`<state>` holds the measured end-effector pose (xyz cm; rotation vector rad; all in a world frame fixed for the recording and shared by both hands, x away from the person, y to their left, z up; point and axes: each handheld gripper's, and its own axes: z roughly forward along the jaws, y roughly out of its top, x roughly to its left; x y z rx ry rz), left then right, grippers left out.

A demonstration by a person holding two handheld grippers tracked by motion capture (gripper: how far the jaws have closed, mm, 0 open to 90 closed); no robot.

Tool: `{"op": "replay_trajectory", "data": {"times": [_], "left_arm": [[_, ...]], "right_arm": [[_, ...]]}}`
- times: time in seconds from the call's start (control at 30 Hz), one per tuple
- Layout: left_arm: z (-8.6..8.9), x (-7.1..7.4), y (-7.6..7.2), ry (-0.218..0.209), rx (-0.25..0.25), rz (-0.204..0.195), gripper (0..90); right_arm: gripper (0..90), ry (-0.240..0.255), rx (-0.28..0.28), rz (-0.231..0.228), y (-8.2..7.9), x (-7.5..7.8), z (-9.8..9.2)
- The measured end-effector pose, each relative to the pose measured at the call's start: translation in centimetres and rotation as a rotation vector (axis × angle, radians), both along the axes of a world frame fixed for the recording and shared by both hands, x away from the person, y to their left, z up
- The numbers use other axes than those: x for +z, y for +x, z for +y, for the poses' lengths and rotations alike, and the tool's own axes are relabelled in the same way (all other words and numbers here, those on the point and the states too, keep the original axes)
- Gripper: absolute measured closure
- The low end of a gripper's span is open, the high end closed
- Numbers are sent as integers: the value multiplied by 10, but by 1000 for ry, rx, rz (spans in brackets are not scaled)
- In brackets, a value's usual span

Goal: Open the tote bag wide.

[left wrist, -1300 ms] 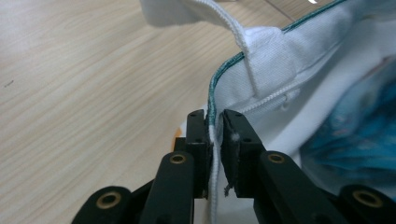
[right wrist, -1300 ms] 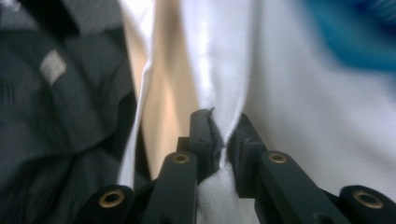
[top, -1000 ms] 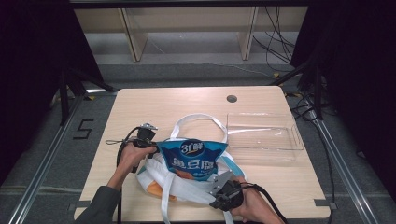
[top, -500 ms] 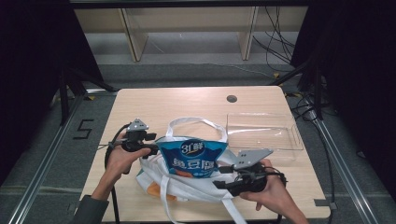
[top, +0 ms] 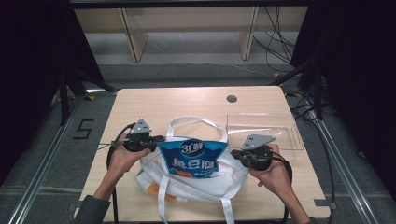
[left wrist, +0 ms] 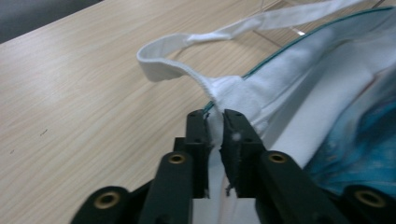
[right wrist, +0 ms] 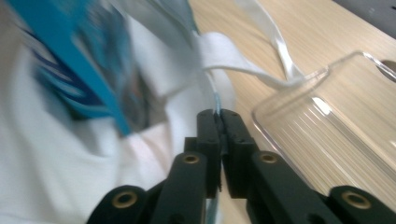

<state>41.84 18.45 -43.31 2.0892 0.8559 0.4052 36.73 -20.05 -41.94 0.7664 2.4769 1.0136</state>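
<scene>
Pinching the left rim of the white bag with the left tongs, jaws just squeezed shut on the cloth by its handle. Lying on the table in the middle, with a blue snack packet poking out. Clamping the bag's right rim with the right tongs, jaws also just closed, beside a clear tray.

Your tote bag lay on the table's near middle, a snack packet in its mouth. To its right, slightly farther off, sat the clear tray.
</scene>
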Motion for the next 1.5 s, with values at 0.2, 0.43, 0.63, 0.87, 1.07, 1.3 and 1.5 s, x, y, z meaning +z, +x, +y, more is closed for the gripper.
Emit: {"op": "replay_trajectory", "data": {"times": [0.2,0.43,0.63,0.87,1.07,1.3,1.5], "left_arm": [[-3,-31,17,24,4,97,888],[-2,-49,18,23,-2,148,891],[-1,-36,6,-21,10,117,818],[3,-7,-20,-98,29,21,706],[12,-3,-42,-80,-13,34,794],[16,-24,-51,-43,-55,119,891],[14,-33,-60,-18,-79,159,895]], "right_arm": [[886,-65,-45,23,7,-23,3],[885,-148,-56,25,11,-44,10],[878,-149,-56,52,10,-48,10],[725,-9,-85,62,7,-27,-2],[697,79,-60,49,5,-10,-9],[721,81,-59,71,0,-7,-6],[809,20,-51,109,0,-19,-1]]}}
